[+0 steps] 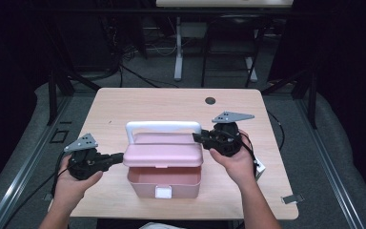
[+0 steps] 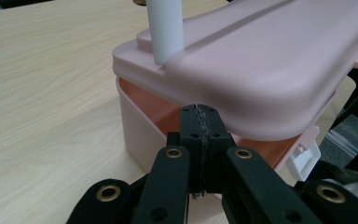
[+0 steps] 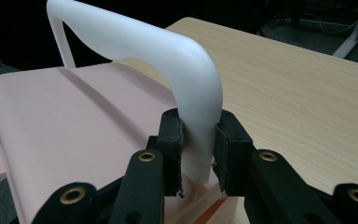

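The right gripper (image 3: 198,144) clamps the white handle (image 3: 168,51) at mid-frame. The left gripper (image 2: 200,121), jaws pressed together, touches under the pink lid (image 2: 261,60) of the box (image 1: 164,181).

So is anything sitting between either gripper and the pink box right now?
Nothing visible. The right gripper is clamped on the white handle at its end post, and the left gripper, jaws shut, sits at the edge of the lifted lid of the pink box.
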A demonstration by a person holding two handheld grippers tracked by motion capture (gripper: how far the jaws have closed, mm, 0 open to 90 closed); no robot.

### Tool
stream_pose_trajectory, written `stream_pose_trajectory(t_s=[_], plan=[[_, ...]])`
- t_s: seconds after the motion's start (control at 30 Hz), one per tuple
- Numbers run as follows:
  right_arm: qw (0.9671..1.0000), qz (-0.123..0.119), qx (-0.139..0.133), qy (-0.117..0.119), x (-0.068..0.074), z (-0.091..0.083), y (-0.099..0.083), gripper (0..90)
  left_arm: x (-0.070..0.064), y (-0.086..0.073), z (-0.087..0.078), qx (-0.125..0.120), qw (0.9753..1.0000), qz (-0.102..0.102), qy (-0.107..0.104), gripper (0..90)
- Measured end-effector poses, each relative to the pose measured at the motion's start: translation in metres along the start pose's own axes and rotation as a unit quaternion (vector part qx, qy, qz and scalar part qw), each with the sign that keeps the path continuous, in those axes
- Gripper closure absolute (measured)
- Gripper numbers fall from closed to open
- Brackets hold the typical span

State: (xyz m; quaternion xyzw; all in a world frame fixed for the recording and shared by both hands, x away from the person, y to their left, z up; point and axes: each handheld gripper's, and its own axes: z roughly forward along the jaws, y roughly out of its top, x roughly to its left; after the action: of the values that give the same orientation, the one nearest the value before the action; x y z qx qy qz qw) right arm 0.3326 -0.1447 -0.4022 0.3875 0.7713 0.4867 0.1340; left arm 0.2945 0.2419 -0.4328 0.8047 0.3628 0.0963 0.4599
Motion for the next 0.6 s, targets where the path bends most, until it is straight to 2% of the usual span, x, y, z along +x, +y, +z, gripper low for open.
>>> stream_pose_trajectory(t_s=[0.1, 0.2, 0.37, 0.6], plan=[[1.0, -0.001, 0.0, 0.002, 0.0, 0.0, 0.001, 73.5, 0.002, -0.003, 0.001, 0.004, 0.9999, -0.009, -0.003, 89.9], [1.0, 0.0, -0.003, 0.004, -0.001, 0.0, 0.002, 73.5, 0.0, -0.004, 0.004, 0.011, 0.9999, -0.007, -0.012, 89.9], [1.0, 0.0, -0.004, 0.004, 0.0, -0.001, 0.002, 73.5, -0.006, -0.002, 0.01, 0.016, 0.9996, 0.007, -0.021, 89.8], [1.0, 0.001, -0.002, 0.0, -0.001, 0.001, 0.001, 73.4, -0.013, -0.003, 0.018, 0.025, 0.9992, 0.014, -0.028, 89.8]])
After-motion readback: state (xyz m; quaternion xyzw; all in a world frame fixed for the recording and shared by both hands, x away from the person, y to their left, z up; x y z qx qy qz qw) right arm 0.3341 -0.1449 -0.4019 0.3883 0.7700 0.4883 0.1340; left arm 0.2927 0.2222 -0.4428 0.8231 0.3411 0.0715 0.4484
